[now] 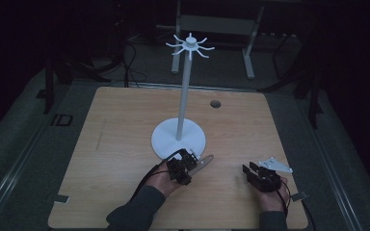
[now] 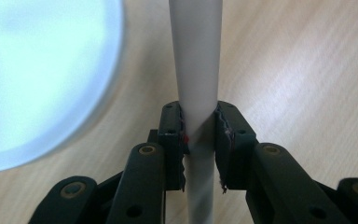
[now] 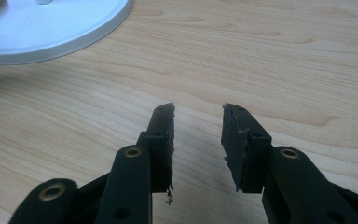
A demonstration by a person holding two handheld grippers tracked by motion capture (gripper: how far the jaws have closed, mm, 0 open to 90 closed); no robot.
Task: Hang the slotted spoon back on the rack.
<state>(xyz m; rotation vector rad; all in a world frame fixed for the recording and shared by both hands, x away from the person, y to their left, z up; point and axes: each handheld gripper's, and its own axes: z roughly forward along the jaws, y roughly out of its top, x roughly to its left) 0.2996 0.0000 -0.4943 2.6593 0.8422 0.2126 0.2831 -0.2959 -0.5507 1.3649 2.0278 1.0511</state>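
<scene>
A white stand rises from a round base (image 1: 166, 139) near the table's middle, its thin pole (image 1: 184, 91) ending in a crown of curved hooks (image 1: 190, 45). My left gripper (image 1: 189, 159) sits just in front of the base, shut on a pale grey flat bar (image 1: 205, 161) that points right and has a hole at its far end. In the left gripper view the bar (image 2: 196, 56) runs up between the pads of the left gripper (image 2: 199, 116), with the base (image 2: 42, 70) to its left. My right gripper (image 1: 248, 169) (image 3: 198, 112) hovers open and empty over bare wood; the base (image 3: 51, 28) lies at upper left.
A light wooden table (image 1: 115, 144) carries everything, with a small round hole (image 1: 215, 103) at the back. Tape tabs mark the front corners (image 1: 60, 198) (image 1: 298, 196). A grey metal frame (image 1: 248, 48) stands on the dark floor beyond.
</scene>
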